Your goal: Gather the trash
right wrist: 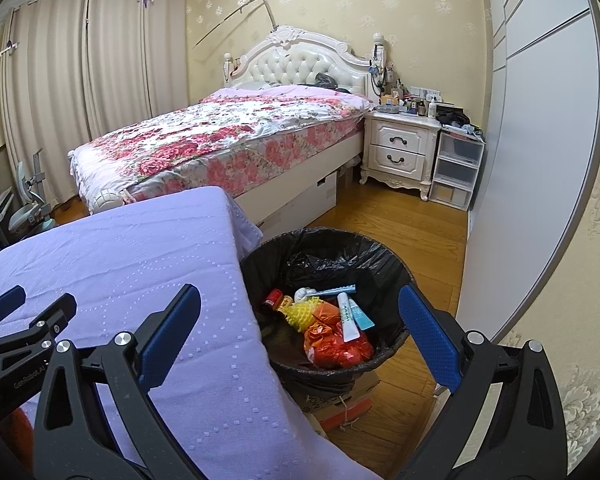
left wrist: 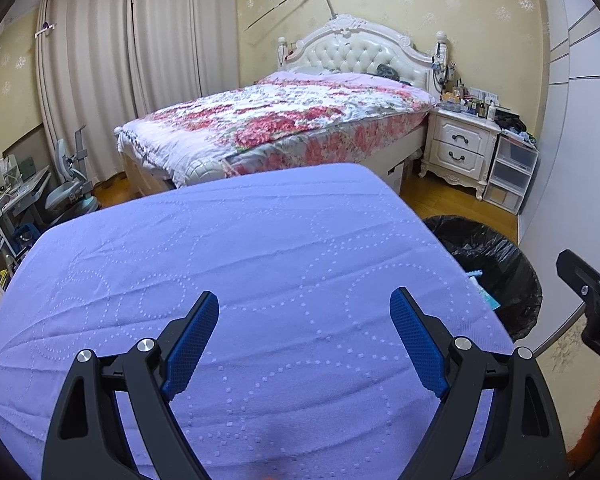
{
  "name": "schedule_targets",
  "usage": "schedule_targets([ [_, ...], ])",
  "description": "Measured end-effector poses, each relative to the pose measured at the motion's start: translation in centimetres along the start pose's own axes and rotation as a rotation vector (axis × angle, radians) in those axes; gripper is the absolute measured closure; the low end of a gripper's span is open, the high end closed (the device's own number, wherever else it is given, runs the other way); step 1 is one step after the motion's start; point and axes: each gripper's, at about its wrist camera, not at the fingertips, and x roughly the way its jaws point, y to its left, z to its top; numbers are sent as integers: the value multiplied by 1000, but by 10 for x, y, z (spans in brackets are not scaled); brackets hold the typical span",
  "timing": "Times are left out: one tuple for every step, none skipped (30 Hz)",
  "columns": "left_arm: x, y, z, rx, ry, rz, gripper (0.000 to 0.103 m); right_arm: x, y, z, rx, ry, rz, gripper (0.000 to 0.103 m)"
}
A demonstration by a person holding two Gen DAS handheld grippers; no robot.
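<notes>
lilac quilted cloth (left wrist: 260, 280) lies bare under the left gripper (left wrist: 304, 340), jaws wide, nothing between. right gripper (right wrist: 300, 332), jaws also wide and empty, hangs over the black-lined bin (right wrist: 384, 256) beside the cloth; tubes (right wrist: 350, 316), orange wrappers (right wrist: 336, 344), perhaps a small bottle (right wrist: 274, 299), lie inside.

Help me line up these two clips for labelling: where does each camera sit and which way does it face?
Left wrist: on the left claw, open, looking down over the lavender cloth toward the bed; the right claw's edge shows at right.
Right wrist: on the right claw, open, looking over the cloth's edge into the black-lined bin holding trash; the left claw shows at far left.
Shared: cloth, bin, bed, nightstand, curtains.
</notes>
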Motion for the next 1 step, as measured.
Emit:
schedule_targets([
  [2, 5, -1, -6, 10, 6, 18, 1, 4, 0, -3, 4, 8, 6],
])
